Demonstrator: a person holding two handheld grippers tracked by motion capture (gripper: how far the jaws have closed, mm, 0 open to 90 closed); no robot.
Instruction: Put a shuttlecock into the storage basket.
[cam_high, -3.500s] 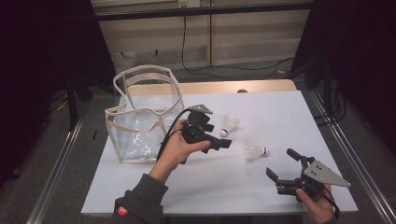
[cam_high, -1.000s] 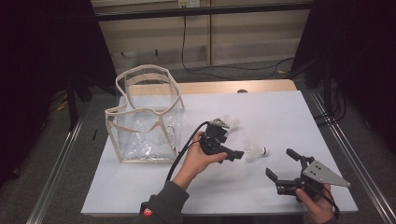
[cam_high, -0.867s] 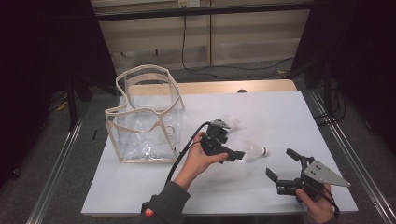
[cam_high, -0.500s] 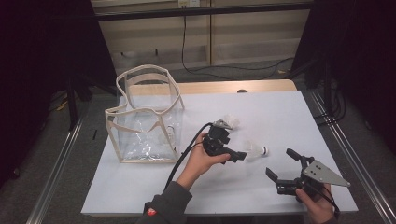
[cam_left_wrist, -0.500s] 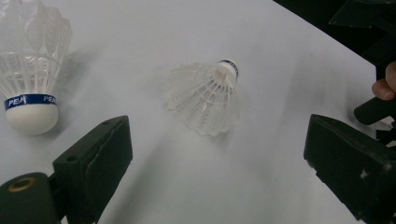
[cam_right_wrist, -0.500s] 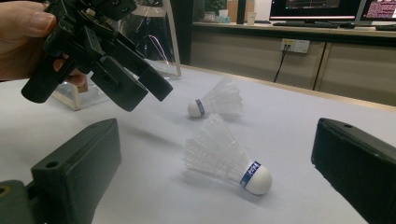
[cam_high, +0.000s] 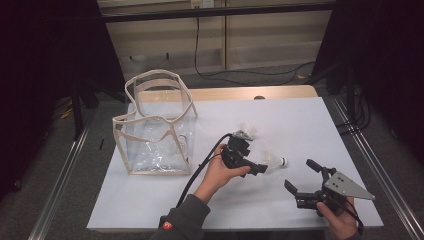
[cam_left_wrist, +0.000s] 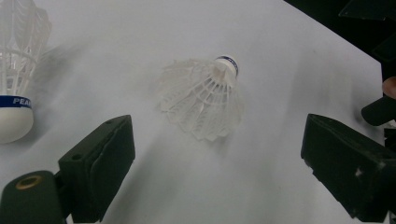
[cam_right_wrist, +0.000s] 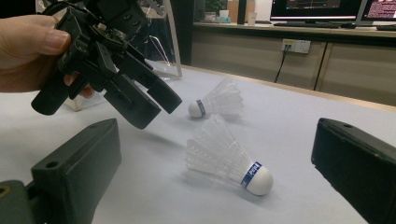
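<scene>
- Because the left gripper's (cam_high: 248, 167) fingers (cam_left_wrist: 100, 161) stand wide apart with the near shuttlecock (cam_left_wrist: 205, 103) lying on its side between and just beyond them, untouched, a close from here would likely bite the feather skirt rather than the cork; the feathers look fragile and would probably crush or splay.
- If the fingers come down unevenly, one could nudge the near shuttlecock first and roll it across the smooth white counter (cam_high: 310, 125), since it rests on its rounded skirt.
- The far shuttlecock (cam_right_wrist: 217, 103) lies close behind, so a sweep that overshoots might knock it too.
- The left hand (cam_high: 220, 172) holds its gripper low over the counter's middle, pointed toward the person's right and tipped down at the near shuttlecock.
- The right gripper (cam_high: 309, 186), fingers (cam_right_wrist: 77, 168) likewise spread and holding nothing, sits near the counter's front right corner, aimed at the same shuttlecock and apart from it.
- The clear bag (cam_high: 155, 125) stands open at the left, well apart from both shuttlecocks.
</scene>
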